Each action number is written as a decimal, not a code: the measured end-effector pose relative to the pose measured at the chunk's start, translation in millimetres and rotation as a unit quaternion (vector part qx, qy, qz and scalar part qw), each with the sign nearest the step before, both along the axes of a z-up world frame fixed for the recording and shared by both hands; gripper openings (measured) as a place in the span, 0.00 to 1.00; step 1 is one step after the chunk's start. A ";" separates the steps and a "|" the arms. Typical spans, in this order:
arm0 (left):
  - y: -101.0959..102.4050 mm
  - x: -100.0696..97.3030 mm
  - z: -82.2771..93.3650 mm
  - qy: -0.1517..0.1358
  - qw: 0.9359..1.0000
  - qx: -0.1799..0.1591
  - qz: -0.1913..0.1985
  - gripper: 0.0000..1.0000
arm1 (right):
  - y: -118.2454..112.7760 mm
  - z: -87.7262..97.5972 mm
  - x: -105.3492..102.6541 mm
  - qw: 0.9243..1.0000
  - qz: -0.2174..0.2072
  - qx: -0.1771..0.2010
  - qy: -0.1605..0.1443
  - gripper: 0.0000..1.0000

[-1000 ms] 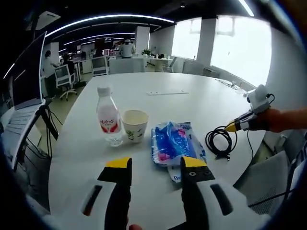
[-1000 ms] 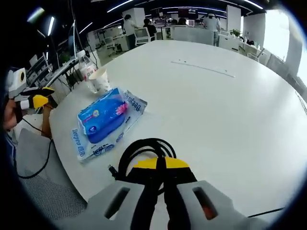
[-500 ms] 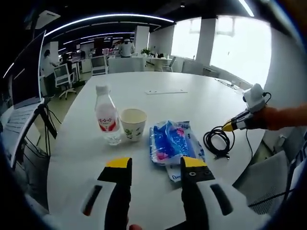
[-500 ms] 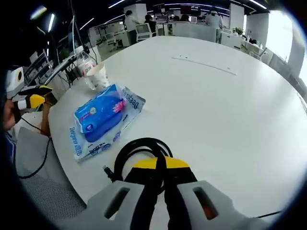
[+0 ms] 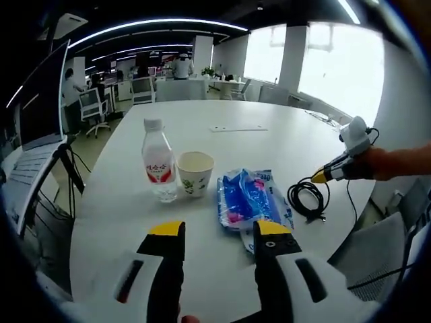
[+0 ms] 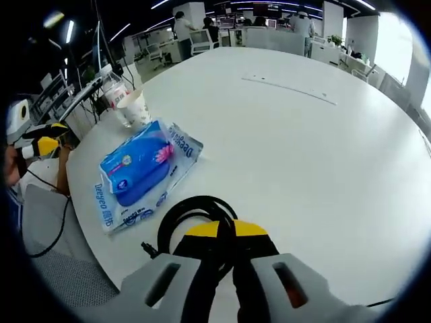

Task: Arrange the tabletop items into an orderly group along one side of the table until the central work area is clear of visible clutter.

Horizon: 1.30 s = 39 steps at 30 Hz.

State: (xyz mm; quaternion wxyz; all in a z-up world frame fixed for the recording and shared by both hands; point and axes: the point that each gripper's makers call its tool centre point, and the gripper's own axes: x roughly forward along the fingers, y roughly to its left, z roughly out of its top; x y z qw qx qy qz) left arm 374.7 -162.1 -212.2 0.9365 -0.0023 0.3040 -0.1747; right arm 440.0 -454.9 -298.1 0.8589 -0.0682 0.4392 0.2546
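White round surface (image 6: 323, 148) in open office: black cable (image 6: 192, 219) has crept slightly toward tissue pack (image 6: 138, 168), right hand-held gripper (image 6: 225, 232) clenched on it. Left hand-held gripper (image 5: 214, 232) released, hovering. Bottle (image 5: 157, 165), cup (image 5: 195, 173) already grouped at edge.

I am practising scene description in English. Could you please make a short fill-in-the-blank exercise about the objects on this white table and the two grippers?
1. The white paper cup stands between the clear plastic water bottle with a red label and the ____ tissue pack.
2. The right gripper has its jaws shut on the coiled ____ cable.
3. The left gripper holds its jaws ____, with nothing between them.

Missing words: blue; black; open
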 end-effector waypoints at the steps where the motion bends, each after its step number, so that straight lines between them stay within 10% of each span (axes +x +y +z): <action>1: 1.1 0.7 0.3 0.000 1.000 0.001 0.000 0.40 | 0.6 -0.3 -0.1 1.000 0.001 0.000 0.000 0.03; 39: 6.4 6.2 -1.9 0.000 1.000 -0.011 0.017 0.40 | 20.2 12.1 24.8 0.999 0.037 0.009 -0.003 0.14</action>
